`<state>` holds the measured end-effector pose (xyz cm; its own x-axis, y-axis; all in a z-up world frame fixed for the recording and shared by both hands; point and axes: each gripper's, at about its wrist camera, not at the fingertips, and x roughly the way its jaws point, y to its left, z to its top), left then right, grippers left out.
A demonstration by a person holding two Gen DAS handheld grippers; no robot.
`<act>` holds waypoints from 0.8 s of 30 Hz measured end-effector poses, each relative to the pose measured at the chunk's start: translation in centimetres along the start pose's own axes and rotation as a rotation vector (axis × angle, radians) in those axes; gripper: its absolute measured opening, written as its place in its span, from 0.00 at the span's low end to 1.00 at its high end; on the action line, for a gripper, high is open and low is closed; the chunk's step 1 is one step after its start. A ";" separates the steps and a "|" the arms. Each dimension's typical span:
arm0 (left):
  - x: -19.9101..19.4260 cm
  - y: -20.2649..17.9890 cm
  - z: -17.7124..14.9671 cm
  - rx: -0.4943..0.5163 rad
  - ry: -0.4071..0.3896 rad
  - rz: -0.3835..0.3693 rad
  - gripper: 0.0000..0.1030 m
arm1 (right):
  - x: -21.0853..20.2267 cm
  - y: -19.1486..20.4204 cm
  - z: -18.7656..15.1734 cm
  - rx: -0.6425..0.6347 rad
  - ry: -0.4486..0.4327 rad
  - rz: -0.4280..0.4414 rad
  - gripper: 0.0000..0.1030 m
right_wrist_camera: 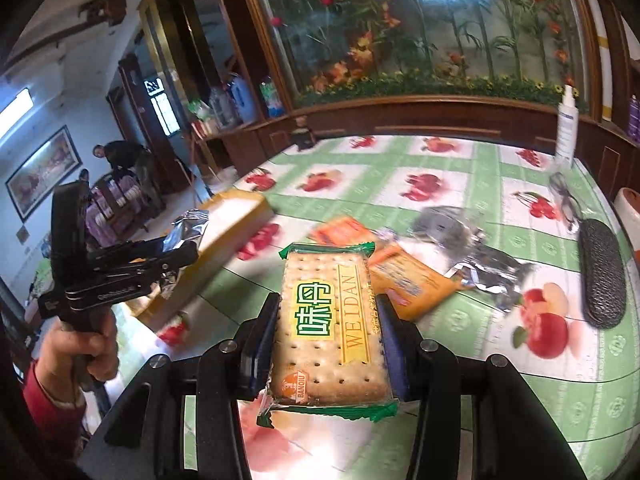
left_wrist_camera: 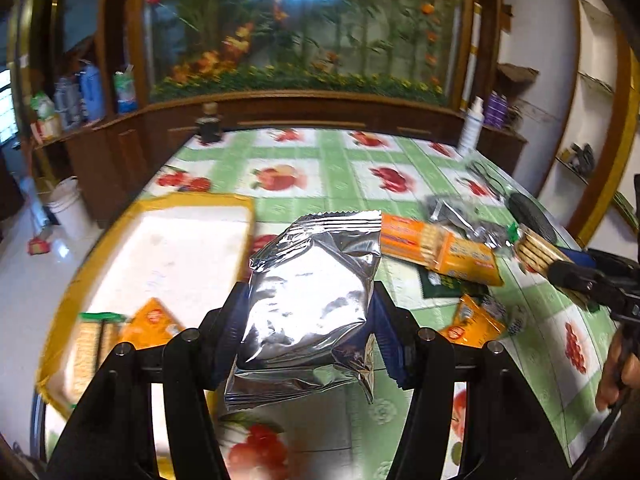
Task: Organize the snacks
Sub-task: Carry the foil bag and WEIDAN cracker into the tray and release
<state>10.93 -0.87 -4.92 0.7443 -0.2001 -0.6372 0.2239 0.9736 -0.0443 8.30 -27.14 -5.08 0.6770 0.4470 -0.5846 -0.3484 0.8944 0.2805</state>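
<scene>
My left gripper (left_wrist_camera: 306, 320) is shut on a silver foil snack packet (left_wrist_camera: 312, 300), held above the table beside the yellow-rimmed tray (left_wrist_camera: 100, 248). The tray holds a cracker pack (left_wrist_camera: 90, 344) and an orange packet (left_wrist_camera: 150, 324). My right gripper (right_wrist_camera: 326, 332) is shut on a green-edged Weidan cracker pack (right_wrist_camera: 332, 328), held above the table. In the left wrist view the right gripper (left_wrist_camera: 576, 276) shows at the right edge with that cracker pack (left_wrist_camera: 536, 248). In the right wrist view the left gripper (right_wrist_camera: 176, 256) holds the silver packet (right_wrist_camera: 188, 228) near the tray (right_wrist_camera: 236, 216).
Loose snacks lie mid-table: orange packets (left_wrist_camera: 440, 248) (left_wrist_camera: 476, 320) (right_wrist_camera: 408, 280), silver packets (left_wrist_camera: 460, 216) (right_wrist_camera: 488, 272) and a dark green packet (left_wrist_camera: 444, 284). A black glasses case (right_wrist_camera: 602, 272), glasses (right_wrist_camera: 564, 200), a white spray bottle (right_wrist_camera: 566, 128) and a dark bottle (left_wrist_camera: 209, 124) stand around the table edges.
</scene>
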 end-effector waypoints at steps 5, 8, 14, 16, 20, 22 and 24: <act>-2.2 2.9 -0.1 -0.047 -0.060 0.098 0.56 | 1.2 3.7 0.8 -0.010 -0.027 0.085 0.46; -3.0 4.2 -0.3 -0.058 -0.080 0.148 0.57 | 2.5 5.6 1.3 -0.020 -0.022 0.130 0.46; -3.9 7.4 -1.1 -0.102 -0.099 0.212 0.57 | 5.7 9.8 2.1 -0.064 0.016 0.187 0.46; -4.2 8.1 -1.4 -0.116 -0.101 0.227 0.57 | 6.8 11.1 2.2 -0.079 0.029 0.203 0.46; -4.4 9.8 -2.0 -0.148 -0.104 0.253 0.57 | 8.6 13.1 2.3 -0.104 0.054 0.229 0.46; -4.3 10.8 -2.3 -0.171 -0.104 0.266 0.57 | 9.6 14.1 2.5 -0.110 0.064 0.247 0.46; -4.0 11.9 -2.7 -0.202 -0.096 0.273 0.57 | 10.6 15.0 2.8 -0.106 0.072 0.270 0.46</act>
<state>8.90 11.84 -4.94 0.8175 0.0703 -0.5717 -0.1129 0.9928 -0.0395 12.05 -8.93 -4.97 0.5045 0.6628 -0.5534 -0.5777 0.7354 0.3541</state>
